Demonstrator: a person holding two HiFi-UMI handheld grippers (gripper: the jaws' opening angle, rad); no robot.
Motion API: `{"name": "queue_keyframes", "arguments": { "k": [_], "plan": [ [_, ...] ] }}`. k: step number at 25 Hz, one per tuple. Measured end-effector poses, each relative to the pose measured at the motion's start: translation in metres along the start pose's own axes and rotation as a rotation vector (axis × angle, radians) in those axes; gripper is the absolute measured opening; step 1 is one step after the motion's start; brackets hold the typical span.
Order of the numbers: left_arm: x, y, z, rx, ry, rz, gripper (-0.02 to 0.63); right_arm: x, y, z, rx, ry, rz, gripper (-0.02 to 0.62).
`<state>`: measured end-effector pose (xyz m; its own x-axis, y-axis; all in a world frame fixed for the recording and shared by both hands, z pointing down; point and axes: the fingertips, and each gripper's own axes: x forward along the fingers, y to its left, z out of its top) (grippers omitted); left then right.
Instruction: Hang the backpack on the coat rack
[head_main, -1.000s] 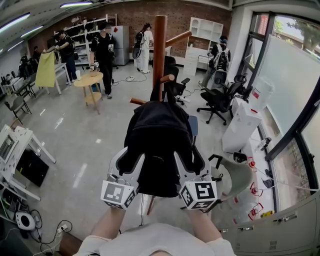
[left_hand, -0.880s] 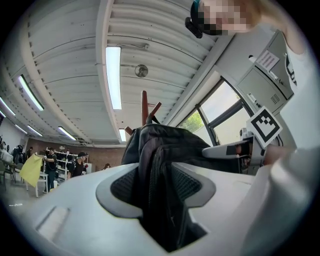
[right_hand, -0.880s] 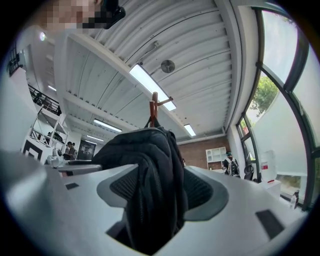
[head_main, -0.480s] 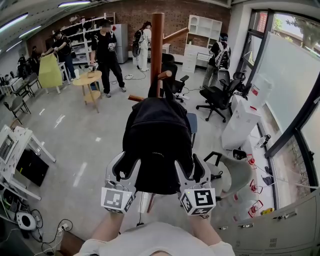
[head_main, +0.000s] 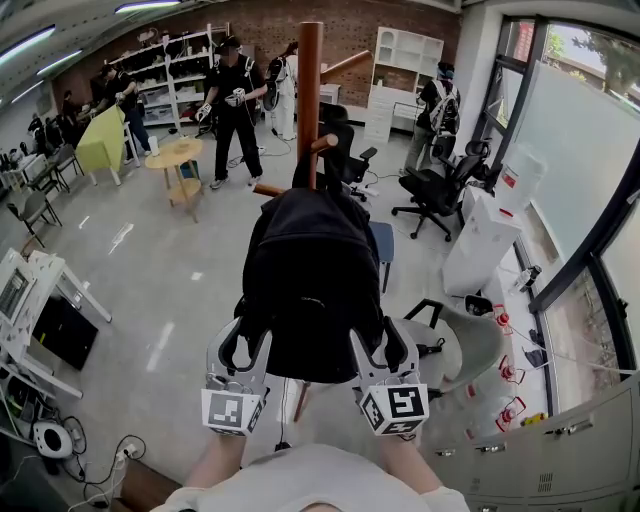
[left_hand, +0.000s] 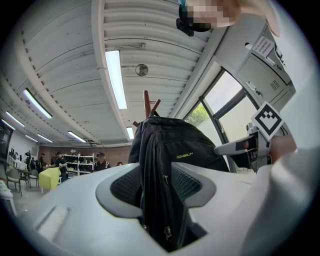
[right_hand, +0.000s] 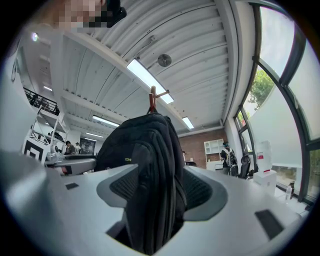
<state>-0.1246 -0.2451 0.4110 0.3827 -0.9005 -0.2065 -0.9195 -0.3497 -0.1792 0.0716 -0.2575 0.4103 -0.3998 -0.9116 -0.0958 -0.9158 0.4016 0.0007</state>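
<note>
A black backpack (head_main: 310, 280) hangs against the wooden coat rack (head_main: 310, 90), its top up by the lower pegs. My left gripper (head_main: 243, 335) flanks its lower left corner and my right gripper (head_main: 380, 338) its lower right corner. In the left gripper view the backpack (left_hand: 175, 160) lies between the wide-set pads of the left gripper (left_hand: 155, 185), with the coat rack (left_hand: 147, 102) poking out above it. The right gripper view shows the same: a side fold of the backpack (right_hand: 150, 165) fills the gap of the right gripper (right_hand: 152, 187). Both stand open around the fabric.
Several people stand at the back near a round wooden table (head_main: 175, 155). Office chairs (head_main: 440, 195) and white boxes (head_main: 490, 240) line the right by the glass wall. A grey seat (head_main: 470, 350) sits low right, and desks with gear (head_main: 30, 300) stand at the left.
Both grippers have sunk and drawn back toward me along the backpack's lower sides. The backpack stays on the rack. A person in black walked in behind the round table.
</note>
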Motion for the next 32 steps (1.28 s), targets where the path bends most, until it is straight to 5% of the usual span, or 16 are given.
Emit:
{"name": "queue_keyframes", "arguments": {
  "k": [5,10,15,21,24,32],
  "plan": [
    [-0.017,0.001,-0.009,0.019,0.0,0.036,0.178,-0.008,0.002,-0.005,-0.01,-0.012,0.005,0.256],
    [-0.033,0.009,-0.026,-0.046,0.006,0.073,0.176,-0.023,-0.006,-0.014,0.01,-0.035,-0.017,0.25],
    [-0.044,0.014,-0.041,-0.088,0.023,0.083,0.155,-0.038,-0.02,-0.018,-0.009,-0.057,-0.087,0.168],
    [-0.05,0.013,-0.075,-0.11,0.087,0.071,0.017,-0.04,-0.037,-0.045,-0.031,0.002,-0.154,0.072],
    [-0.052,0.015,-0.084,-0.126,0.112,0.088,0.011,-0.043,-0.044,-0.056,-0.024,0.029,-0.177,0.021],
    [-0.051,0.015,-0.093,-0.139,0.133,0.089,0.009,-0.04,-0.049,-0.075,0.013,0.082,-0.173,0.008]
  ]
}}
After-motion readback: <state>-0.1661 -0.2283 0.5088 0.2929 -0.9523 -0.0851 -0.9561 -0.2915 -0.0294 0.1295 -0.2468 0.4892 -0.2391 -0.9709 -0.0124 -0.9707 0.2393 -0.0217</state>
